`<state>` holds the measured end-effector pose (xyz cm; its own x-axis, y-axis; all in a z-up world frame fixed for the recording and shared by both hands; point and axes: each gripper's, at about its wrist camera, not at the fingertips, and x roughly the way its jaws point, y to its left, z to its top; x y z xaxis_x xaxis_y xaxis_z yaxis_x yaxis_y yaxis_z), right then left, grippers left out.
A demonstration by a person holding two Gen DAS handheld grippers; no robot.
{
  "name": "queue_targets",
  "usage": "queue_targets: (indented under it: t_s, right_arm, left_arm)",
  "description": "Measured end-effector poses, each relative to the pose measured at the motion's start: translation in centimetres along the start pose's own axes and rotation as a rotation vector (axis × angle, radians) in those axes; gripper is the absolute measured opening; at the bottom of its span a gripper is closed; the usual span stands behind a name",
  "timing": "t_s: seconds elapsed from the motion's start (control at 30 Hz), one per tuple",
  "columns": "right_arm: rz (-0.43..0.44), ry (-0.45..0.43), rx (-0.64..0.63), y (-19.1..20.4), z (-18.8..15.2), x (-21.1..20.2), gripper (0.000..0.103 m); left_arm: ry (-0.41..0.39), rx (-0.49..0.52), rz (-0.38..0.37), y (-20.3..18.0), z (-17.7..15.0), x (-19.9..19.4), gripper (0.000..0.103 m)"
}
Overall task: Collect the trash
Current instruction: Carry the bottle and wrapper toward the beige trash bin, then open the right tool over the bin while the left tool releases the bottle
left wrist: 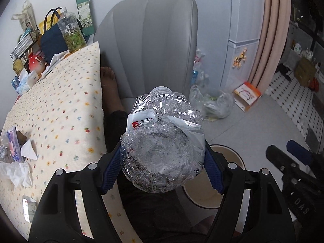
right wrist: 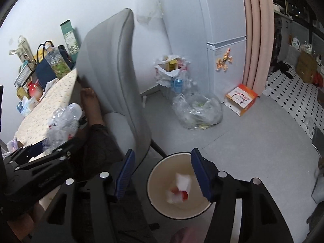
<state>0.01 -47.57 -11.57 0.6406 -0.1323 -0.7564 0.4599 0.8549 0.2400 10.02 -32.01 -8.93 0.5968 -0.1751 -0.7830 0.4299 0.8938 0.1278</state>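
My left gripper (left wrist: 162,162) is shut on a crushed clear plastic bottle (left wrist: 162,141) with a white label, held over a person's lap beside the table. The bottle also shows in the right wrist view (right wrist: 62,121), with the left gripper (right wrist: 40,154) below it. My right gripper (right wrist: 162,174) is open and empty above a round cream trash bin (right wrist: 158,192) on the floor. White and red crumpled trash (right wrist: 180,190) lies in the bin. The bin's rim also shows in the left wrist view (left wrist: 239,158). Crumpled tissue (left wrist: 16,172) and wrappers (left wrist: 14,145) lie on the table's near left.
A floral-clothed table (left wrist: 60,111) holds bags, a tissue box and boxes at its far end. A grey chair (right wrist: 113,70) stands by the table, with a person's leg and foot (right wrist: 91,105) in front. Plastic bags (right wrist: 198,109), an orange box (right wrist: 241,99) and a fridge (right wrist: 222,40) stand beyond.
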Motion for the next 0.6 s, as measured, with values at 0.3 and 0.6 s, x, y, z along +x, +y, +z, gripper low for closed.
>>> queue_targets:
  t_s: [0.3, 0.6]
  right_arm:
    - [-0.049, 0.002, 0.073, -3.6, -0.3, -0.7, 0.060]
    - [-0.112, -0.028, 0.124, -7.0, -0.4, -2.7, 0.067]
  left_arm:
    - [0.023, 0.043, -0.026, -2.9, 0.1, 1.1, 0.073]
    - [0.038, 0.092, -0.085, -6.6, 0.0, 1.5, 0.074]
